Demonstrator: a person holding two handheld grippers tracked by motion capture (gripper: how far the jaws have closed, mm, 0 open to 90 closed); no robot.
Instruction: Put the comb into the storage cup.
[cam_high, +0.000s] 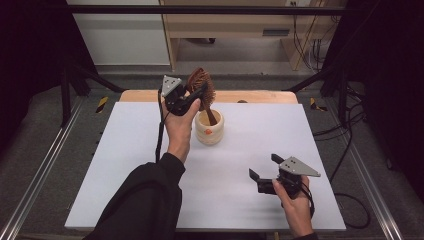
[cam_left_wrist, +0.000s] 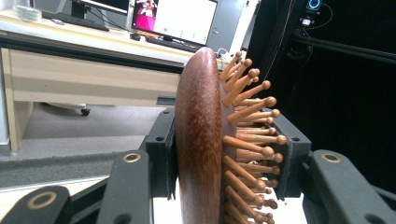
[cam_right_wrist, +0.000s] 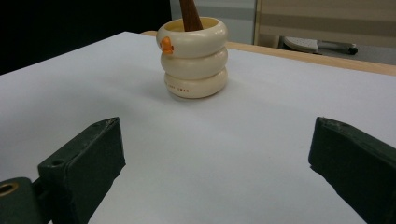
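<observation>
Left tool (cam_high: 199, 95) clamped on hairbrush (cam_high: 201, 86) head, handle inside cream cup (cam_high: 209, 128) on table (cam_high: 125, 165). Right tool (cam_high: 265, 170) apart, idle. We feared light cup tipping if handle pushed rim sideways.

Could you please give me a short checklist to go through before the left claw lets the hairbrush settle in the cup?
1. Left claw shut on the wooden hairbrush head, one pad on its back, one on the bristles: ok.
2. Handle tip inside the cream ringed cup: ok, it enters the mouth.
3. Handle touching the cup's bottom: cannot tell, hidden inside.
4. Cup upright on the white table: ok.
5. Right claw open and well away from the cup: ok.
6. Brush will stand once released: cannot tell; its heavy head leans well above the rim.
</observation>
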